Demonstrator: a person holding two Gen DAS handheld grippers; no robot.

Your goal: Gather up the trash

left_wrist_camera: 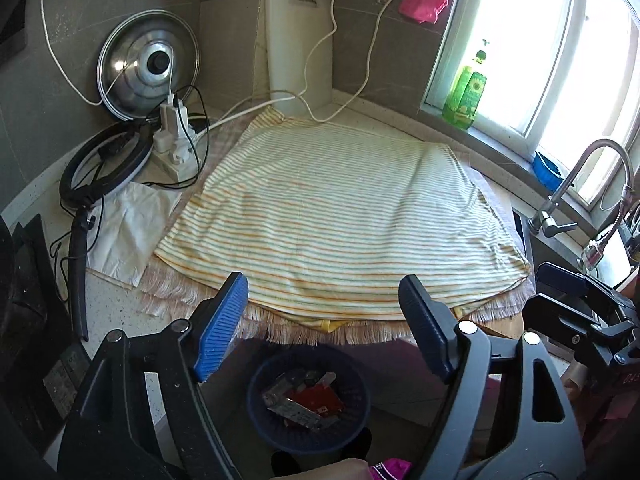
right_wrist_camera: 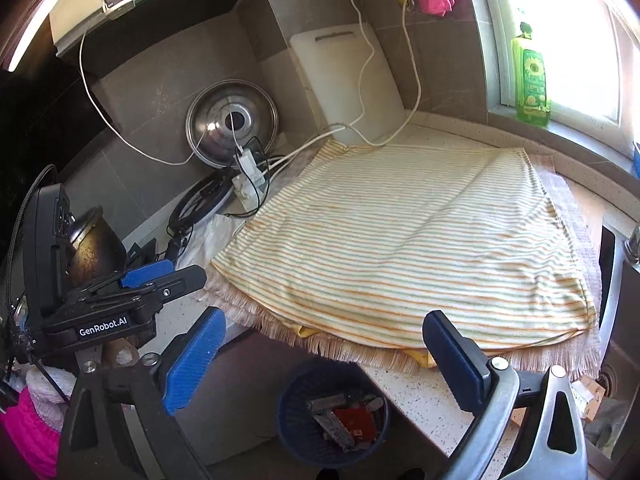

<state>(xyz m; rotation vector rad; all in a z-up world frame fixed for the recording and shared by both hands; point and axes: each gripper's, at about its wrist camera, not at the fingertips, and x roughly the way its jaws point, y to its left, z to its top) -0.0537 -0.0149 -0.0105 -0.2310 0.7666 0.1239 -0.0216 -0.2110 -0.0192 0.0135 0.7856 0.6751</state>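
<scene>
A dark blue bin (left_wrist_camera: 260,376) stands on the floor below the counter's front edge, holding red and silver wrappers (left_wrist_camera: 316,400). My left gripper (left_wrist_camera: 322,292) hovers above it, jaws wide apart with nothing between the blue pads. The right wrist view shows the same bin (right_wrist_camera: 296,440) and its wrappers (right_wrist_camera: 352,420) beneath my right gripper (right_wrist_camera: 323,320), which is open and empty too. Each gripper appears in the other's view: the right one (left_wrist_camera: 576,300) at the right, the left one (right_wrist_camera: 152,280) at the left. A striped cloth (left_wrist_camera: 340,220) covers the counter ahead.
A pot lid (left_wrist_camera: 148,64), a white cutting board (left_wrist_camera: 300,40) and a power strip with cables (left_wrist_camera: 172,148) crowd the back corner. A ring light (left_wrist_camera: 100,172) and white paper (left_wrist_camera: 128,232) lie left. A green bottle (left_wrist_camera: 466,88) stands on the sill; a faucet (left_wrist_camera: 576,184) and sink are right.
</scene>
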